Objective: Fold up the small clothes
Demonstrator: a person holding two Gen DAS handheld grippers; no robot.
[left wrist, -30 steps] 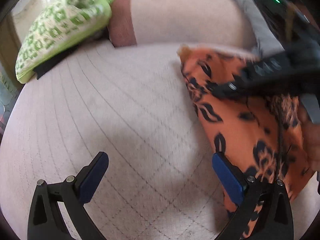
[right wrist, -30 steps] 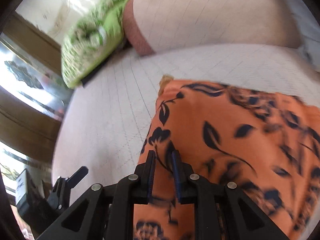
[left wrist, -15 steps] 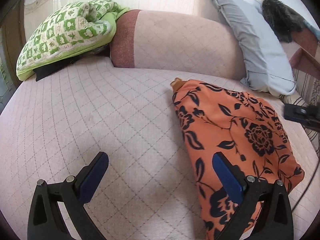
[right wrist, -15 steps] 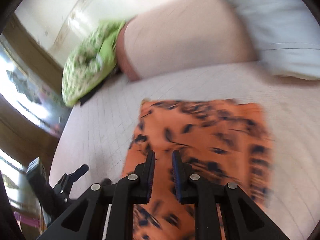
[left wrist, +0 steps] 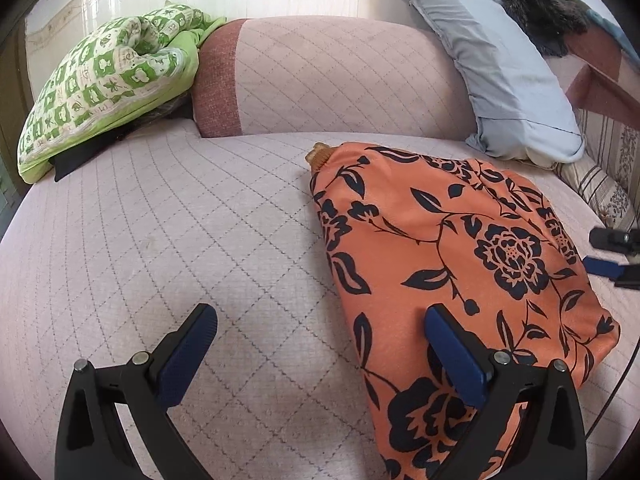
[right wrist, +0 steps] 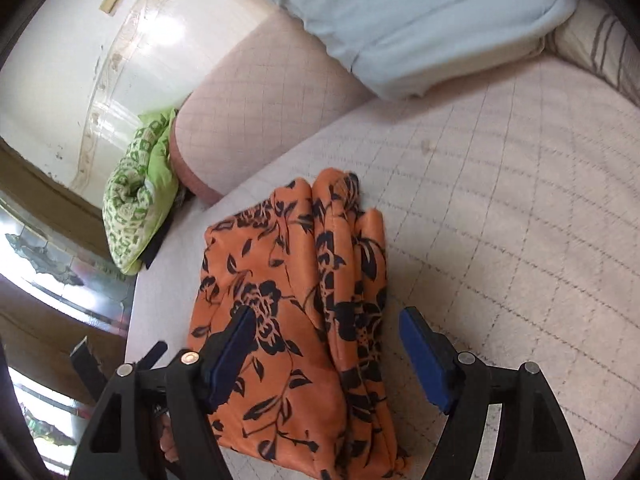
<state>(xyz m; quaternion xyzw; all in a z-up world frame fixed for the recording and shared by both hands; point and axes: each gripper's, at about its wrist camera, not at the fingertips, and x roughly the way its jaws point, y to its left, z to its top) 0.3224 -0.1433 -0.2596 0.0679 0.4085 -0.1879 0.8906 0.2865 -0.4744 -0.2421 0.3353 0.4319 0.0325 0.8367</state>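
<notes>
Folded orange garment (left wrist: 452, 264) lies on the quilted mattress (left wrist: 200, 232); left gripper (left wrist: 320, 344) and right gripper (right wrist: 326, 344) hover low over it, both spread wide, grasping nothing

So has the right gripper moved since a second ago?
Yes. The right gripper released the orange floral garment, opened, and pulled back toward the blue pillow.

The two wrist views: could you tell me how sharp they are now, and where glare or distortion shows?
Left wrist view: sharp, evenly lit; fisheye bends the quilted bed cover lines; glare on the back wall. Right wrist view: the orange floral garment is sharp, frame edges slightly soft, and the window area at left is blown out.
</notes>
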